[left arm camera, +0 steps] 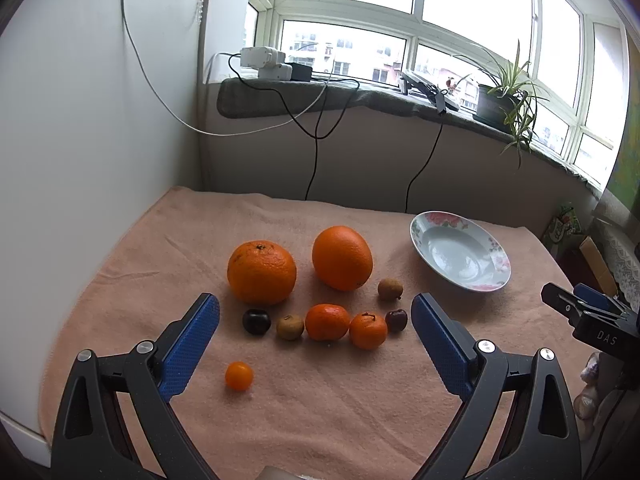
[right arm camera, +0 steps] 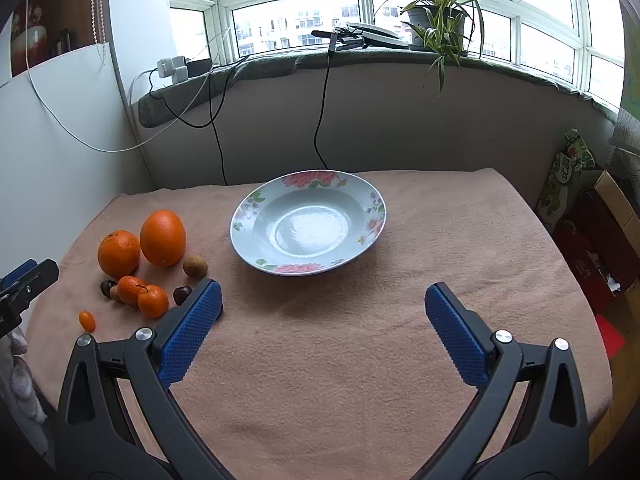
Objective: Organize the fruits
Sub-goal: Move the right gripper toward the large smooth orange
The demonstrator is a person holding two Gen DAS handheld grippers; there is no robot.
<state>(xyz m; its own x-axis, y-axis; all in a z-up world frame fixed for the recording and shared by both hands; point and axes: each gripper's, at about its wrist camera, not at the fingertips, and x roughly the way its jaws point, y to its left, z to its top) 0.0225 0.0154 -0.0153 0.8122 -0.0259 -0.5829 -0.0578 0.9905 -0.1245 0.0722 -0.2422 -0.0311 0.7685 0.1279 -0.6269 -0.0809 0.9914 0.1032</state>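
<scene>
Above the peach towel-covered tabletop (right arm camera: 320, 360), both grippers, left gripper (left arm camera: 316, 320) and right gripper (right arm camera: 323, 304), gape empty; gentle, centred squeezes should carry round orange citrus fruits (left arm camera: 262, 272) into the floral porcelain plate (right arm camera: 248, 204).

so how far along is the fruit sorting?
Nothing done: the plate holds no fruit. Nothing in hand: left gripper and right gripper are both open. Left: both oranges, both mandarins and the small fruits all lie on the cloth.

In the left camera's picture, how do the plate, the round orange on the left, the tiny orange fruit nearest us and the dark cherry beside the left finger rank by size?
Largest to smallest:
1. plate
2. round orange
3. dark cherry and tiny orange fruit: these look alike, and the tiny fruit sits nearer, so I won't rank them.
</scene>
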